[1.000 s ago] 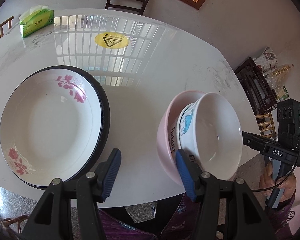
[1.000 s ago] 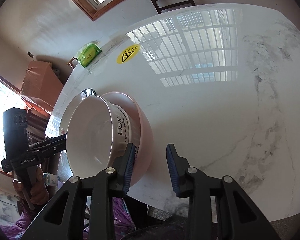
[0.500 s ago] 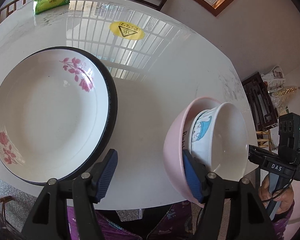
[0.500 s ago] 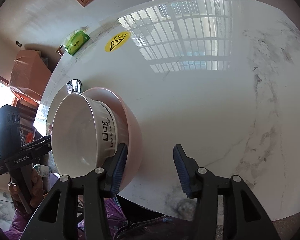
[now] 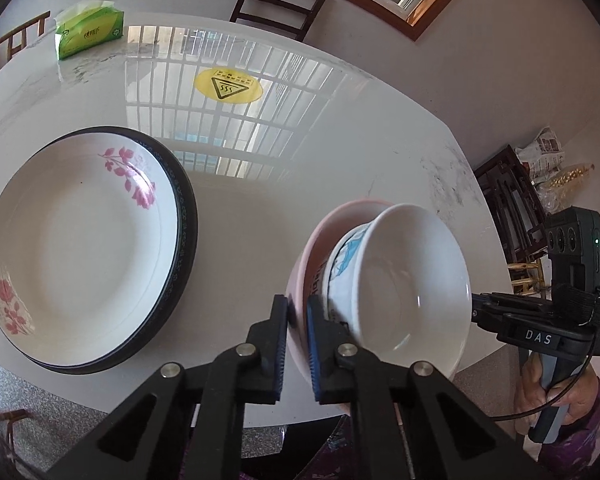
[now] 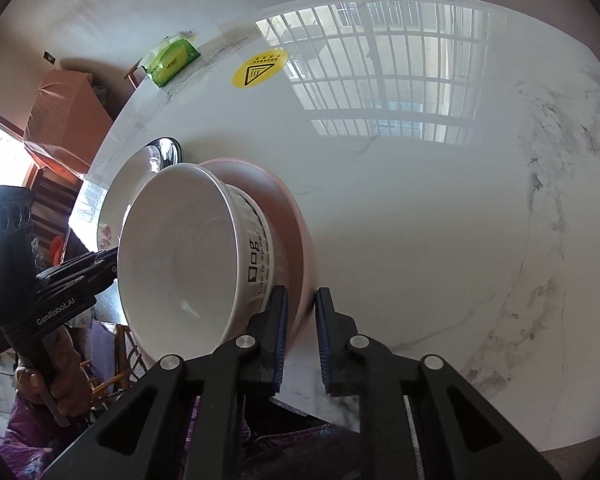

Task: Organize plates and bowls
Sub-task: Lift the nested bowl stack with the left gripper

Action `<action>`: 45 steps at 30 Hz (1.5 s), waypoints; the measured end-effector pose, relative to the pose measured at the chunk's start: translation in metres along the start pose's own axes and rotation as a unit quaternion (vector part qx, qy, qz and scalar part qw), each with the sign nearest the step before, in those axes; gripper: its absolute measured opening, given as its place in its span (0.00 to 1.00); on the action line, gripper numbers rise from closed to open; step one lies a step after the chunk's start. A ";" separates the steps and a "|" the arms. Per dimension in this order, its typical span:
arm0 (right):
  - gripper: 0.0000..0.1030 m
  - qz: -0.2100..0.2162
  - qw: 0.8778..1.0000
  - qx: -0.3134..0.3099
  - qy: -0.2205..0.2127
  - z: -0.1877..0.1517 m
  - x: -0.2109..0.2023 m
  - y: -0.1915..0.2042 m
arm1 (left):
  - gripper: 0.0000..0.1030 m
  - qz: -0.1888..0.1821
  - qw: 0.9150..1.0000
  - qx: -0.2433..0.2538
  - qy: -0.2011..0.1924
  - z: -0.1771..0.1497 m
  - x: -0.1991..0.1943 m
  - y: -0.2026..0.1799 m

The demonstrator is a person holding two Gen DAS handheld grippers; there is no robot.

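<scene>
A pink bowl [image 5: 306, 258] with a white printed bowl [image 5: 412, 280] nested in it is held near the table's front edge. My left gripper [image 5: 296, 326] is shut on the pink bowl's rim. My right gripper [image 6: 302, 328] is shut on the opposite side of the same pink rim [image 6: 300, 240], with the white bowl [image 6: 188, 248] to its left. A white floral plate [image 5: 80, 240] sits stacked on a black-rimmed plate [image 5: 186, 224] at the left of the table; both show behind the bowls in the right wrist view [image 6: 116, 188].
The white marble table [image 5: 340, 152] carries a yellow hot-surface sticker [image 5: 228, 86] and a green tissue pack [image 5: 88, 32] at the back. A dark chair [image 5: 278, 0] stands behind the table. More furniture [image 5: 512, 208] stands off the right edge.
Both grippers have closed from open onto the pink bowl's rim, one on each side. The bowls have tilted and shifted slightly.
</scene>
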State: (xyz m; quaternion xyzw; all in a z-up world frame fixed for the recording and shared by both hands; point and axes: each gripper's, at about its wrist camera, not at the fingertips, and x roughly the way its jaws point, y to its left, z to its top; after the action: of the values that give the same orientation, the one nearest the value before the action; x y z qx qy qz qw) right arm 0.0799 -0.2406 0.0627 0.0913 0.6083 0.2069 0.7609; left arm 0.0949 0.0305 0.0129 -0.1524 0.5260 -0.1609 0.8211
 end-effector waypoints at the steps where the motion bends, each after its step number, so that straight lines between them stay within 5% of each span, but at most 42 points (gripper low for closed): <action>1: 0.14 0.009 1.000 0.010 0.005 0.001 0.001 -0.003 | 0.08 0.007 1.000 0.005 -0.005 -0.001 -0.001 -0.001; 17: 0.15 0.068 0.996 0.048 0.006 0.016 0.006 -0.011 | 0.08 0.004 0.999 -0.031 -0.022 0.008 -0.004 0.013; 29: 0.15 0.055 0.998 0.042 0.013 0.021 0.007 -0.009 | 0.08 0.011 1.000 -0.026 -0.014 0.007 -0.002 0.006; 35: 0.15 0.015 0.999 0.028 0.033 0.025 0.010 0.000 | 0.29 0.059 0.998 -0.027 0.006 0.008 0.001 0.003; 39: 0.16 0.003 0.998 0.036 0.048 0.028 0.015 0.001 | 0.32 0.063 0.997 -0.026 0.020 0.006 0.002 0.005; 42: 0.14 -0.003 0.998 0.034 0.047 0.028 0.017 0.003 | 0.27 0.057 0.998 -0.026 0.007 0.003 0.001 0.005; 44: 0.14 0.003 0.998 0.039 0.040 0.027 0.016 0.001 | 0.09 0.040 0.999 -0.016 -0.005 0.000 0.001 0.002; 45: 0.14 0.012 0.998 0.046 0.037 0.027 0.016 -0.002 | 0.08 0.056 0.998 -0.002 -0.007 0.000 0.000 -0.004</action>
State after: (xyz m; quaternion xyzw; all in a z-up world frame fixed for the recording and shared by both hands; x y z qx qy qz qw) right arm 0.1089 -0.2327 0.0542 0.1255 0.6436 0.1911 0.7304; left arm 0.0941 0.0267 0.0148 -0.1250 0.5285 -0.1123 0.8321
